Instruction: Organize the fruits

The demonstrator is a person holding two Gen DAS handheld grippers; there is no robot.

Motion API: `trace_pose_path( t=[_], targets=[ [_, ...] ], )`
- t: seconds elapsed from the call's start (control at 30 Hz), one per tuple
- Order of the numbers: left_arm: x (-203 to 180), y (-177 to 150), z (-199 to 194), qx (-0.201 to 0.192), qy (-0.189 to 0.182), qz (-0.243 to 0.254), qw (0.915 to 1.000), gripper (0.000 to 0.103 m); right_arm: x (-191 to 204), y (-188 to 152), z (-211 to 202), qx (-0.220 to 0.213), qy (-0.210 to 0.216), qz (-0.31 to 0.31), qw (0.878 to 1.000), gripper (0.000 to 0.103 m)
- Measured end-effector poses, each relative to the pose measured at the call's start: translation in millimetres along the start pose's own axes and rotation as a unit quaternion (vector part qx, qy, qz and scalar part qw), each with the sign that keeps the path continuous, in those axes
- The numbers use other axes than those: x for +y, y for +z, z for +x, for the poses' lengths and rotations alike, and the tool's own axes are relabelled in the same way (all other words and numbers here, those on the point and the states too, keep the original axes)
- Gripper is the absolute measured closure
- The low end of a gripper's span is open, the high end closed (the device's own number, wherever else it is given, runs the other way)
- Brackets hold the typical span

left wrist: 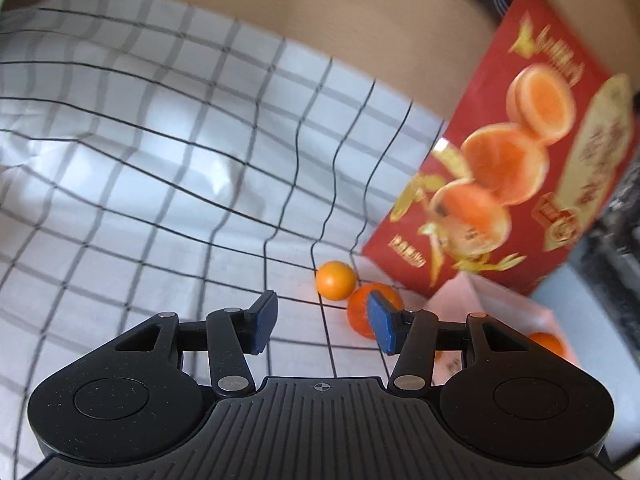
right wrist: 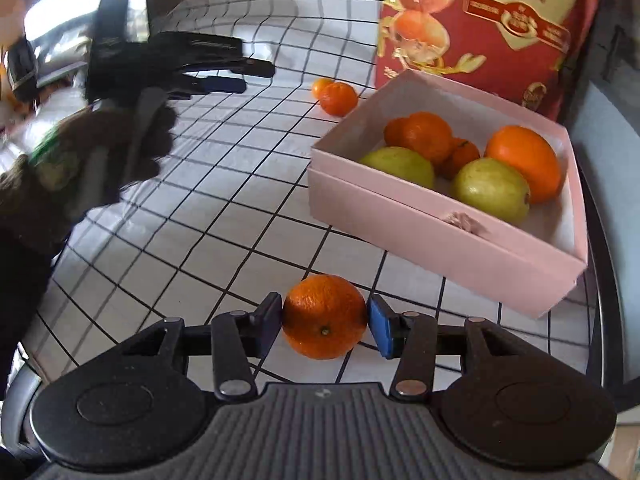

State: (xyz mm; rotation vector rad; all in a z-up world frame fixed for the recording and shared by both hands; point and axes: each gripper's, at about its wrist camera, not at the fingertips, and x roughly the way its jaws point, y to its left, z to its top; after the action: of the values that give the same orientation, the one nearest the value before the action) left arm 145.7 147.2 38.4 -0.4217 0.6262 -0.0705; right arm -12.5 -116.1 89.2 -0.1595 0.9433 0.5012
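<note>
Your right gripper [right wrist: 325,320] is clamped on an orange [right wrist: 325,316], both blue pads pressing its sides, just above the checked tablecloth [right wrist: 224,208]. Just beyond it to the right sits the pink box [right wrist: 440,240], lid off, holding two green pears, a large orange and some smaller oranges (three, as far as I can tell). Behind the box stands a red carton [right wrist: 500,20] printed with oranges.

Your left gripper [left wrist: 322,322] has its jaws apart with nothing between them; it hangs over the cloth, pointing towards two loose fruits near the foot of the carton: a small smooth orange one [left wrist: 335,280] and a mandarin [left wrist: 362,312] touching it. In the right wrist view your gloved left hand [right wrist: 112,152] holds that gripper at the far left.
</note>
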Motion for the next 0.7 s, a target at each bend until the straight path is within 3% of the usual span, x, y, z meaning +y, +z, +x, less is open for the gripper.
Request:
trace_pose_path(
  t=[0.07,0.17,0.23,0.3,0.57,0.63,0.67,0.7],
  targets=[
    [-7,9,23,0.02,0.006,-0.007,0.9998,0.049,-2,0,-1,-0.018,0.003,-0.004,1.0,0.055],
    [-11,12,51,0.036,0.034,-0.014,0.9987,0.046,0,-6,-3,-0.052,-0.017,-0.014,0.998,0.035],
    [-13,14,59,0.017,0.045,-0.016,0.9987,0.046,1,-10,-3,-0.068,-0.031,-0.02,0.997,0.034],
    [-17,16,67,0.023,0.06,-0.006,0.9979,0.048,1,-14,-4,-0.073,-0.033,-0.021,0.997,0.034],
    [-28,14,73,0.019,0.063,0.005,0.9978,0.051,-9,-26,1,-0.072,-0.034,-0.008,0.997,0.032],
    [-28,14,72,0.018,0.06,0.003,0.998,0.058,-12,-29,5,-0.073,-0.025,0.004,0.997,0.028],
    [-27,14,70,0.02,0.053,-0.001,0.9984,0.066,-13,-31,6,-0.076,-0.023,0.008,0.997,0.028],
    [-25,14,66,0.021,0.045,-0.006,0.9987,0.066,-13,-33,8,-0.081,-0.025,0.008,0.996,0.026]
  ],
)
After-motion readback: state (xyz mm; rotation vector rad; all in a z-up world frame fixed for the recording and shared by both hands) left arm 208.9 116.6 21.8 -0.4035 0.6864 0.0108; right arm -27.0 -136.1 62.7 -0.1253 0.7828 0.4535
